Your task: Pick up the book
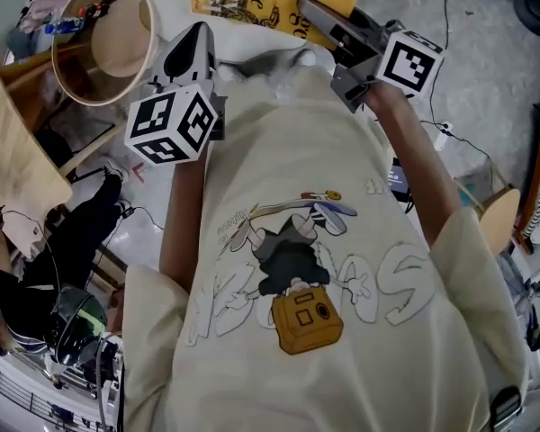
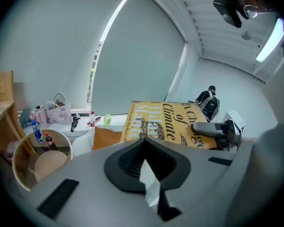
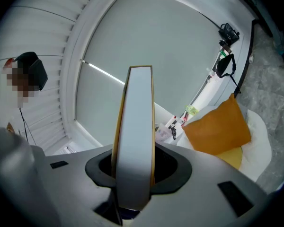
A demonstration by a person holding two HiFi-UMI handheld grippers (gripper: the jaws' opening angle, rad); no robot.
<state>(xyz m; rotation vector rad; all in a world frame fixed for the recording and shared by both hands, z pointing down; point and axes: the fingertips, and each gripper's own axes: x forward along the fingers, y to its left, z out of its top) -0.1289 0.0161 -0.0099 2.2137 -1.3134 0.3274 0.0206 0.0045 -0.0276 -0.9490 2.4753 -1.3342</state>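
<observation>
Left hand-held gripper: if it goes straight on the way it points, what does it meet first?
Probably the book: its yellow cover fills the view straight beyond the left hand-held gripper tips, with the right hand-held gripper clamped on its other side. Depth is unclear, so it could pass just under the cover.

A round wooden tub (image 1: pixel 103 39) is sitting at eleven o'clock in the head view, and a helmet (image 1: pixel 72 318) is lying at eight o'clock. In the left gripper view, two small bottles (image 2: pixel 42 136) are showing at nine o'clock by the tub's rim. In the right gripper view, an orange cushion (image 3: pixel 217 129) is resting at three o'clock, and a dark bag (image 3: pixel 225 63) is hanging at one o'clock.
</observation>
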